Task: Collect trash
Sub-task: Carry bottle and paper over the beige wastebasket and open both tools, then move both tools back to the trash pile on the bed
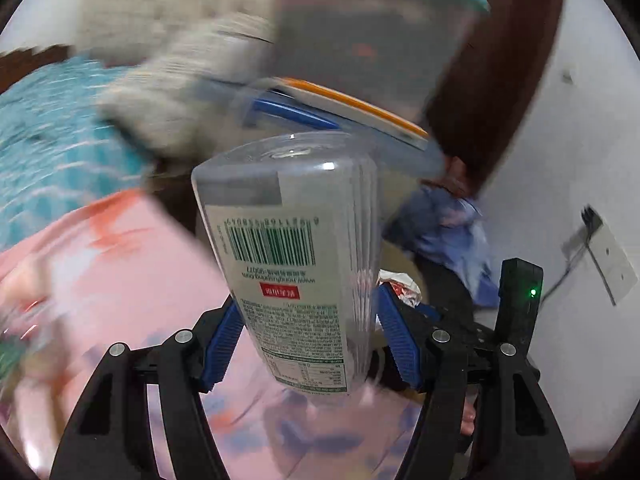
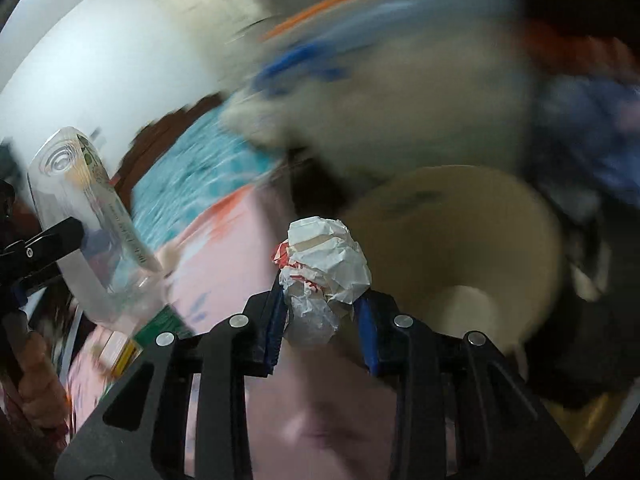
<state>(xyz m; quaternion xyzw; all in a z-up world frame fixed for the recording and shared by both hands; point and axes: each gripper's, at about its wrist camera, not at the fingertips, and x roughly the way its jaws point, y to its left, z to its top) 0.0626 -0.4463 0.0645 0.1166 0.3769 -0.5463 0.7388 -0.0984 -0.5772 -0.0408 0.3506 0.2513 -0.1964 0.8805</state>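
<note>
My left gripper [image 1: 310, 312] is shut on a clear plastic bottle [image 1: 292, 240] with a white and green label and a barcode, its base pointing away. The bottle also shows at the left of the right wrist view [image 2: 86, 216], held in the air. My right gripper [image 2: 320, 304] is shut on a crumpled white and red paper wrapper [image 2: 324, 268]. A round beige bin [image 2: 460, 248] with an open mouth lies just right of and beyond the wrapper. The wrapper also shows in the left wrist view [image 1: 400, 286], behind the bottle.
A pink patterned bedspread [image 1: 120, 280] lies below both grippers, with a teal blanket [image 1: 48, 140] beyond it. A stack of plastic boxes with blue and orange lids [image 1: 340, 108] and a grey cloth stand behind. A blue garment [image 1: 452, 232] and a white wall [image 1: 580, 140] are at the right. Both views are motion-blurred.
</note>
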